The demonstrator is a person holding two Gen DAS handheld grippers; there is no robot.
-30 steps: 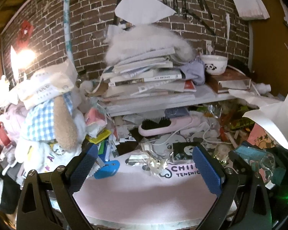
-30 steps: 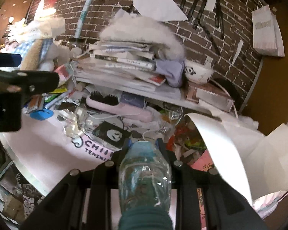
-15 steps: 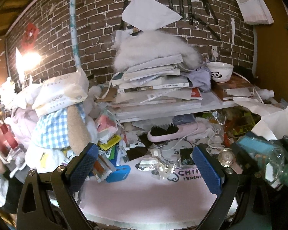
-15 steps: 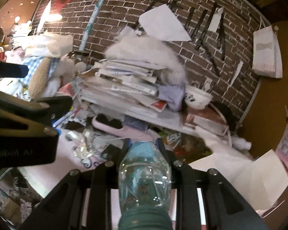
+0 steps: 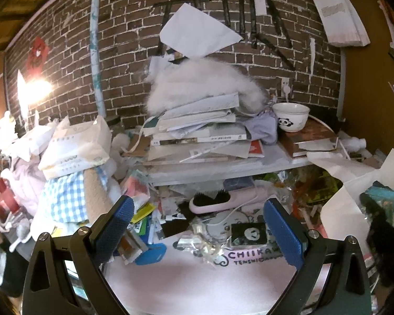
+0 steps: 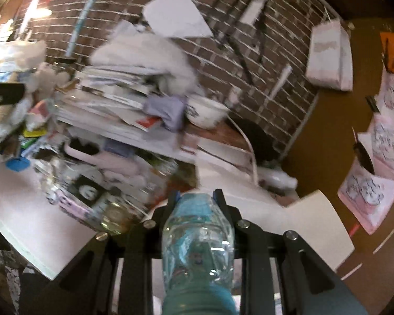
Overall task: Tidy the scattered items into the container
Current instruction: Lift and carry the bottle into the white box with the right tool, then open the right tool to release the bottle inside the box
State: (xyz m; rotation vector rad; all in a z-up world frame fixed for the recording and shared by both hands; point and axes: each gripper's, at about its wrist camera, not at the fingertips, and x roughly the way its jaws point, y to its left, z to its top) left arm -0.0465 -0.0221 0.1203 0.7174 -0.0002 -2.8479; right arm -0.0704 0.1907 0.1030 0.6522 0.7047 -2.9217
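My right gripper [image 6: 195,197] is shut on a clear plastic bottle [image 6: 198,239] with a teal label, held above the desk's right side. The same bottle [image 5: 386,197] shows at the right edge of the left wrist view. My left gripper [image 5: 197,232] is open with nothing between its blue pads [image 5: 282,233], hovering over a pink mat [image 5: 197,283]. Scattered on the desk lie a pink hairbrush [image 5: 223,202], a small black card with a panda face [image 5: 248,233], crumpled clear wrappers [image 5: 202,246] and a blue tag [image 5: 151,254]. No container is clearly visible.
A tall pile of books and papers [image 5: 197,136] topped with white fur stands on a shelf by the brick wall. A panda bowl [image 5: 290,116] sits to its right. A plush toy in blue check [image 5: 71,197] stands left. A white paper bag [image 5: 354,191] lies right.
My right gripper has risen and swung right with the bottle; its view is now blurred. The left gripper has drawn back and up slightly, staying open.
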